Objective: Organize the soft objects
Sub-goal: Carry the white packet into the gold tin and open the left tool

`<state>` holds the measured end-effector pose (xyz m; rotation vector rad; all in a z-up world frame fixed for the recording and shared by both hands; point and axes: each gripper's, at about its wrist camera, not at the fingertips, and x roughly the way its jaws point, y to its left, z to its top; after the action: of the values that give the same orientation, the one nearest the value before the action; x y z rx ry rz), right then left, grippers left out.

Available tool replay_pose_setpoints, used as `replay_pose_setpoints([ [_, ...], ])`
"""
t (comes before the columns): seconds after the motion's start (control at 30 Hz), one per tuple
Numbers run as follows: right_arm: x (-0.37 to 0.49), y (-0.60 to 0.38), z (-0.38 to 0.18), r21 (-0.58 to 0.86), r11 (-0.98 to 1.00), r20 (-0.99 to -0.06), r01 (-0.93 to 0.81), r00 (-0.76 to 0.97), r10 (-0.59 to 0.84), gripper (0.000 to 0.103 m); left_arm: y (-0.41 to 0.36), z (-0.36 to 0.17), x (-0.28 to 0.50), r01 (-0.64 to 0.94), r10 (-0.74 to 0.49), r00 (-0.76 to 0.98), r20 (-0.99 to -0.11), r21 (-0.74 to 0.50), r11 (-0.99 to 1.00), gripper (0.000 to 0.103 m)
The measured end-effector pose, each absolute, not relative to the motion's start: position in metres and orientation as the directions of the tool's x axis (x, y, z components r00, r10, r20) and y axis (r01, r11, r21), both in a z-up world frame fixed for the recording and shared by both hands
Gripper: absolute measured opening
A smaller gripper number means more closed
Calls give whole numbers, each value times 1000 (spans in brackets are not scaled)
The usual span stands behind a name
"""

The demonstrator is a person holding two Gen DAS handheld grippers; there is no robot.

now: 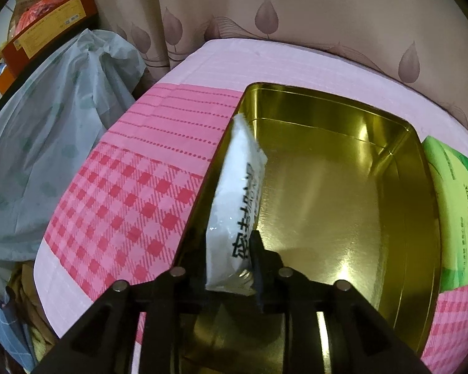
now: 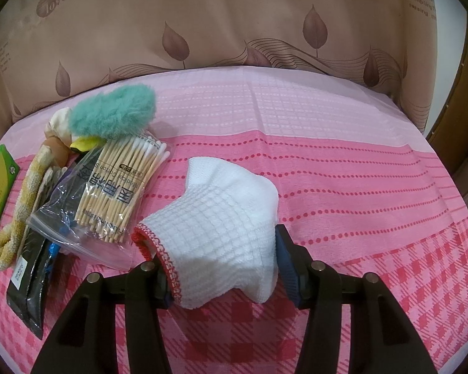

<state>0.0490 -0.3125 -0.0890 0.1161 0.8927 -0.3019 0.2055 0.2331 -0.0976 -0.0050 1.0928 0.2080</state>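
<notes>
Pinching a white packet (image 1: 237, 205) at bottom centre, the left gripper (image 1: 226, 268) holds it against the left wall of the gold tin (image 1: 402, 218); a green tissue pack (image 1: 455, 215) lies at right. The right gripper (image 2: 223, 268) clamps a white cloth (image 2: 221, 215) at lower centre. Farther left sit a cotton swab bag (image 2: 118, 193) and a teal fluffy item (image 2: 114, 113).

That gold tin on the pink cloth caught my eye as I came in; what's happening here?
A person is sorting soft items with two handheld grippers. The left gripper holds a white plastic packet with black lettering over the empty gold metal tin. The right gripper clamps a white waffle-knit cloth with red edging above the pink checked tablecloth.
</notes>
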Motion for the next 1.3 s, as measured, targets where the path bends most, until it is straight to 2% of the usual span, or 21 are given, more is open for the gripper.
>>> replay_pose_setpoints([
  [0.17,48,-312,-89,-27,952,-780,305,589,-211,49,231,-86,196,-158,152,460,-875,88,983,26],
  [0.33,47,-313,-90,-30,952,-779,305,589,-214,49,228,-69,180,-153,167,506,-846,102,983,33],
  [0.57,46,-313,-89,-30,952,-778,305,590,-213,49,238,-52,143,-190,207,549,-810,121,974,36],
  [0.9,40,-311,-82,-45,952,-756,303,612,-231,36,258,-42,110,-254,273,580,-768,148,956,43],
  [1.13,25,-303,-63,-10,947,-727,321,648,-227,35,271,-43,107,-303,276,570,-774,114,946,43],
  [1.3,21,-276,-32,6,968,-689,250,703,-177,35,278,-40,104,-336,290,574,-766,103,936,43],
])
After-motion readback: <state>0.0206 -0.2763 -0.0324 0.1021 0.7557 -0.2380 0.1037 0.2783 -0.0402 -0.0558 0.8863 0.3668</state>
